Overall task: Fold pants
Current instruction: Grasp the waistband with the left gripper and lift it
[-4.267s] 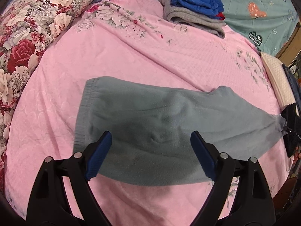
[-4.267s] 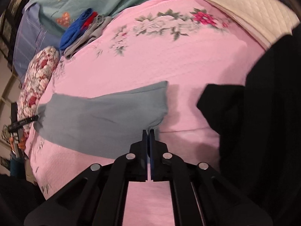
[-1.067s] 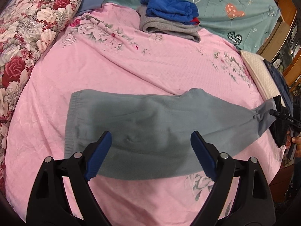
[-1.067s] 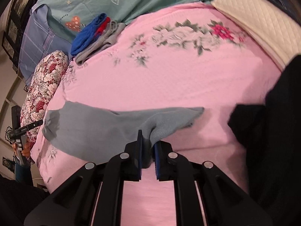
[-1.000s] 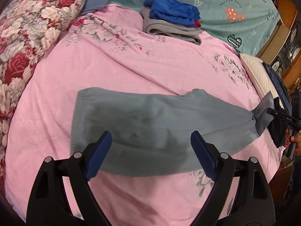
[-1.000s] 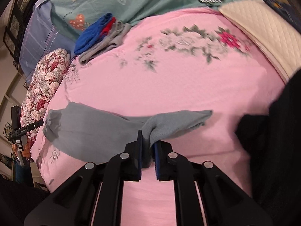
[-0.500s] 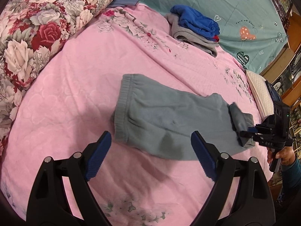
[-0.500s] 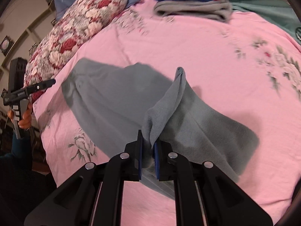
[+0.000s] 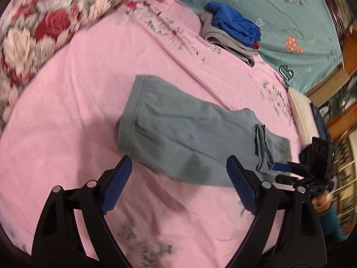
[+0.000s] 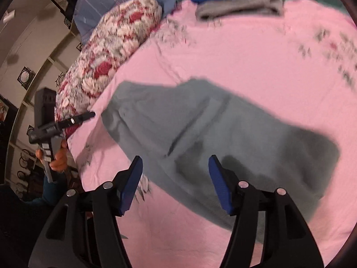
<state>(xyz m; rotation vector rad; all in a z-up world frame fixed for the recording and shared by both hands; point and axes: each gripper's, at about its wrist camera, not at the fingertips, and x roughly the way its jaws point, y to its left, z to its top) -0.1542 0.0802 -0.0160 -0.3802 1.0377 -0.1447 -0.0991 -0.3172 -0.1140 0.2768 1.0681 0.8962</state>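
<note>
Lying folded over on the pink bedspread: grey-blue pants, leg ends now doubled back onto the upper part, no longer stretched out long as a second ago. Waistband pointing toward the floral pillow, cuff edges resting on top near the far end of the pile.

Right gripper, clenched on the leg cuff half a second ago, now opening its jaws, blue pads parted above the cloth and pressing on nothing. Hovering over the folded fabric, having swung across the bed from the side with the black garment.

Left gripper spread wide as before, gripping nothing, hanging just short of the near edge of the pants.

Sitting at the far side of the bed, unchanged: stack of folded clothes, blue on grey. On the teal sheet beyond, heart prints and small lettering, too blurred for reading.
</note>
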